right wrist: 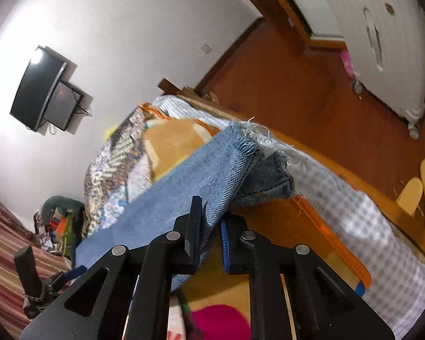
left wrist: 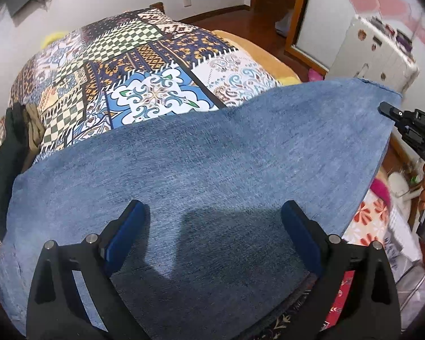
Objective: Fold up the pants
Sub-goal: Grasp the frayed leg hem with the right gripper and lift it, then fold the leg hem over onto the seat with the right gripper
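The right tongs (right wrist: 209, 226) are clamped shut on a fold of the jeans (right wrist: 184, 187), lifting the frayed hem (right wrist: 265, 138), which points to one o'clock. The left tongs (left wrist: 212, 221) stand wide open, gripping nothing, above the jeans' flat denim. The jeans lie across the bed, over a patchwork quilt (left wrist: 121, 65) at eleven o'clock.
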{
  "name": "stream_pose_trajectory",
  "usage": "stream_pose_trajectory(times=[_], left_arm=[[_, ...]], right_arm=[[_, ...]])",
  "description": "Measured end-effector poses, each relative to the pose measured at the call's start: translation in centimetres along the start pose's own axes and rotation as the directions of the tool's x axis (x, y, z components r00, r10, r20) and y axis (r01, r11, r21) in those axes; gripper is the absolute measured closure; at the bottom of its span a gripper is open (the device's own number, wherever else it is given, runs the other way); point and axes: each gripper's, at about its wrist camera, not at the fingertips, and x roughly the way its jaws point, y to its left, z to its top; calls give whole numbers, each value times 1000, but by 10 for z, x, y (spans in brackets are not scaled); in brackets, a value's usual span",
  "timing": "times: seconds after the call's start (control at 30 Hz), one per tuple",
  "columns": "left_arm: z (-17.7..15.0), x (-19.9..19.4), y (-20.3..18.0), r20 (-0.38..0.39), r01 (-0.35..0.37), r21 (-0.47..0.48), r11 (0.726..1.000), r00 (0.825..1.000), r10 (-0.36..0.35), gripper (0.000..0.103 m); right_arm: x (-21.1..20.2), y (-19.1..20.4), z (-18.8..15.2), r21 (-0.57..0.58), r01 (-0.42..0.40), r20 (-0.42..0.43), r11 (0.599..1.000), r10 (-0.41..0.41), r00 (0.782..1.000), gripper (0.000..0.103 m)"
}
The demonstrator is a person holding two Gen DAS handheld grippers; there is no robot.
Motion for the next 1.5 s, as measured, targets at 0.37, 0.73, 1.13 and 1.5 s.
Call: stream_pose_trajectory(times=[0.37,0.73,1.13,1.5], left_arm=[[-5,-48,48,120,18,-128,992,993,-2,5],[-43,-94,121,209,-17,-276,961,975,77,5],[-122,-127,205,238,-43,-488,872,954,181,5],[-170,-134,243,223,-32,-612,790,951,212,5]], right_arm=[[-13,73,27,-152,-103,67,983,114,991,94],[8,163,22,-340,-218,23,915,240,970,94],[29,240,-8,-466,-335,-100,819,327,940,94],[75,305,-73,-556,-450,-339,699,303,891,94]])
